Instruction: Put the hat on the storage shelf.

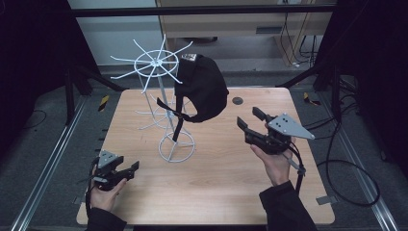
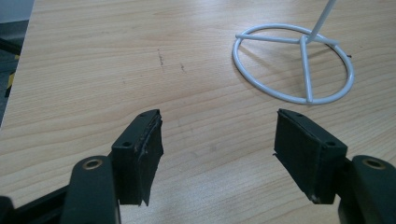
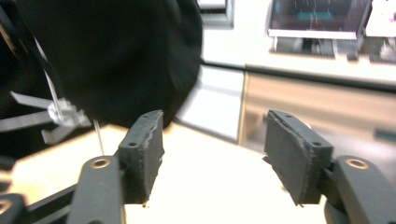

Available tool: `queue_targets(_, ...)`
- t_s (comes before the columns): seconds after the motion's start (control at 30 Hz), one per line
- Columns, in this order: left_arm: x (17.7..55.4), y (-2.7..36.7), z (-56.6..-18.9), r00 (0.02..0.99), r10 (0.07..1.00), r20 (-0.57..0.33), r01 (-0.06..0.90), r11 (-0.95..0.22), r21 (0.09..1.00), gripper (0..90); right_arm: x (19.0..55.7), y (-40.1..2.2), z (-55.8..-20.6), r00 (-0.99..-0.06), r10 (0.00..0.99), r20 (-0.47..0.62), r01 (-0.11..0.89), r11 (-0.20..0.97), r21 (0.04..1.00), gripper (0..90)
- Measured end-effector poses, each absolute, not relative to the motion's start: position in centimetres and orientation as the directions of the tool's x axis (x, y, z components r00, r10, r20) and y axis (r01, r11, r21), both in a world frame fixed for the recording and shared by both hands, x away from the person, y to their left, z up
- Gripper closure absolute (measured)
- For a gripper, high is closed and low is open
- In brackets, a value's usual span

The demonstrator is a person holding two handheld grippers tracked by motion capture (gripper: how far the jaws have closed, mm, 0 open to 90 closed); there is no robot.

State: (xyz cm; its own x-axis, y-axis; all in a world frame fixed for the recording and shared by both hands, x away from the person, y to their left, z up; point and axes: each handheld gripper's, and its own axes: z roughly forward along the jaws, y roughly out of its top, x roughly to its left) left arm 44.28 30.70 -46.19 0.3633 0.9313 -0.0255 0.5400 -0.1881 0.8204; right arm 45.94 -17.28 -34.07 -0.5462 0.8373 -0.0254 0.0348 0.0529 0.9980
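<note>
A black cap point(image 1: 201, 87) hangs on the right side of a white wire rack point(image 1: 166, 103) that stands on the wooden table point(image 1: 216, 168). Its strap point(image 1: 178, 125) dangles down by the rack's pole. My right gripper point(image 1: 250, 120) is held open to the right of the cap, apart from it, jaws pointing toward it. In the right gripper view the cap point(image 3: 107, 56) looms close at upper left beyond the open jaws. My left gripper point(image 1: 131, 168) rests open near the table's front left. The left gripper view has the rack's ring base point(image 2: 293, 63) ahead.
A small dark round disc point(image 1: 237, 101) lies on the table behind the right gripper. Cables trail over the floor at the right. Metal rails run along both sides of the table. Bare wood stretches between the two grippers.
</note>
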Motion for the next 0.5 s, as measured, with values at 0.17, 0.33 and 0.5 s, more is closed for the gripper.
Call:
queue_targets(0.17, 44.3, 30.7, -46.2, 0.368, 0.929, -0.022, 0.538, -0.194, 0.820, 30.3, 45.4, -19.2, -37.4, -0.521, 0.853, -0.007, 0.150, 0.100, 0.984, 30.2)
queue_targets(0.33, 44.3, 30.7, -46.3, 0.369, 0.929, -0.024, 0.538, -0.193, 0.820, 28.5, 45.4, -21.1, -41.3, -0.507, 0.862, 0.033, 0.263, 0.118, 0.958, 24.0)
queue_targets(0.5, 44.4, 30.7, -46.4, 0.373, 0.927, -0.024, 0.540, -0.196, 0.819, 27.2, 45.3, -22.6, -44.4, -0.479, 0.877, 0.052, 0.355, 0.139, 0.924, 20.8)
